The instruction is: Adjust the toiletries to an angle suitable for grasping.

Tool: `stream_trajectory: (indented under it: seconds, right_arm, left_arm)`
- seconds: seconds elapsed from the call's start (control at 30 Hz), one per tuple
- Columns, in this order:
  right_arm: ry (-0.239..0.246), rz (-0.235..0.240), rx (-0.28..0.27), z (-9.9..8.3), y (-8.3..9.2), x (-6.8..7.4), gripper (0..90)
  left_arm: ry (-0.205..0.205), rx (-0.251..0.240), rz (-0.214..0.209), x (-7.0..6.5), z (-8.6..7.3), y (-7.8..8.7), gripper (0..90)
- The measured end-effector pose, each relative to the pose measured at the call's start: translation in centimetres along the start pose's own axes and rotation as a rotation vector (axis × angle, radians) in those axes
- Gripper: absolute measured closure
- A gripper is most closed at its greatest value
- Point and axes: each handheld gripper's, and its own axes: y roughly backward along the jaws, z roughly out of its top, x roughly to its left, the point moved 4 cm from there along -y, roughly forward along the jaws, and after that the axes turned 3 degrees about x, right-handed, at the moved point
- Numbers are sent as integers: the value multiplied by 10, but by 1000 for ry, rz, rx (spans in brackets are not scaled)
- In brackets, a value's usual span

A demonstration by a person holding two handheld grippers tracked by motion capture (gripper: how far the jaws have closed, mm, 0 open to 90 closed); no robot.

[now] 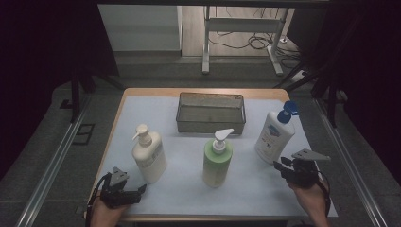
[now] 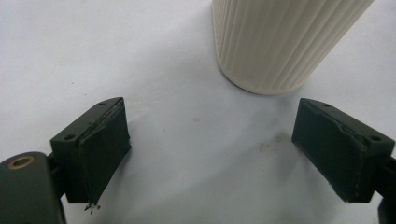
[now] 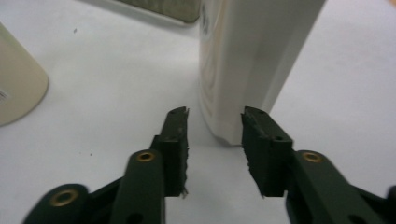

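Note:
Three pump bottles stand on the white mat (image 1: 189, 146): a cream one (image 1: 149, 156) at the left, a green one (image 1: 217, 161) in the middle, a white one with a blue pump (image 1: 274, 135) at the right. My left gripper (image 1: 142, 189) rests near the front left corner, open, with bare mat between its jaws; the ribbed cream bottle (image 2: 280, 42) stands just ahead of it. My right gripper (image 1: 279, 165) hovers at the front right, open, its jaws a modest way apart and pointed at the base of the white bottle (image 3: 252, 60), which is just beyond the fingertips (image 3: 180, 114).
A grey mesh basket (image 1: 211, 124) stands at the back middle of the table. The mat's front edge runs just under both hands. Dark floor and table legs lie beyond the far edge. The green bottle's side (image 3: 18, 88) shows at the left of the right gripper view.

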Motion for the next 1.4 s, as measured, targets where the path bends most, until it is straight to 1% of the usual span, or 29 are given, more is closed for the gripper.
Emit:
stream_trajectory:
  seconds: [0.07,0.17,0.2,0.27,0.3,0.4,0.47,0.53,0.63,0.7,0.73,0.87,0.9,1.0,1.17,1.2,1.4]
  right_arm:
    - [-7,6,-17,6,8,-3,560]
    - [-4,5,-25,11,12,-5,542]
    - [-1,1,-27,15,15,-7,505]
    - [-1,5,-30,18,16,-7,506]
    - [-2,11,-33,22,19,-8,492]
    - [6,0,-34,29,21,-11,459]
    - [5,-4,-35,32,21,-12,457]
    - [-10,-5,-37,39,22,-17,419]
    - [-19,-2,-36,43,22,-20,402]
    - [-28,8,-44,50,22,-22,383]
    - [-29,10,-47,52,22,-22,365]
    - [-23,10,-51,59,20,-24,349]
    - [-22,10,-52,63,16,-24,329]
    - [-8,9,-50,69,10,-23,304]
    - [-8,8,-56,76,2,-22,301]
    - [-6,6,-60,79,-2,-22,300]
    - [-5,3,-66,85,-12,-21,302]
  left_arm:
    - [0,0,0,0,0,0,108]
    - [0,0,0,0,0,0,108]
    - [0,0,0,0,0,0,108]
    - [0,0,0,0,0,0,108]
    - [0,0,0,0,0,0,108]
    - [0,0,0,0,0,0,108]
    - [0,0,0,0,0,0,108]
    - [0,-1,0,0,0,0,108]
    - [-1,0,0,0,0,0,108]
    - [0,0,0,0,0,0,108]
    - [-1,1,0,0,0,0,108]
    - [0,0,-1,0,0,0,108]
    - [-1,1,0,0,0,0,108]
    - [-1,1,0,0,0,0,108]
    - [0,0,0,0,0,0,108]
    - [-1,1,0,0,0,0,108]
    - [-1,1,0,0,0,0,108]
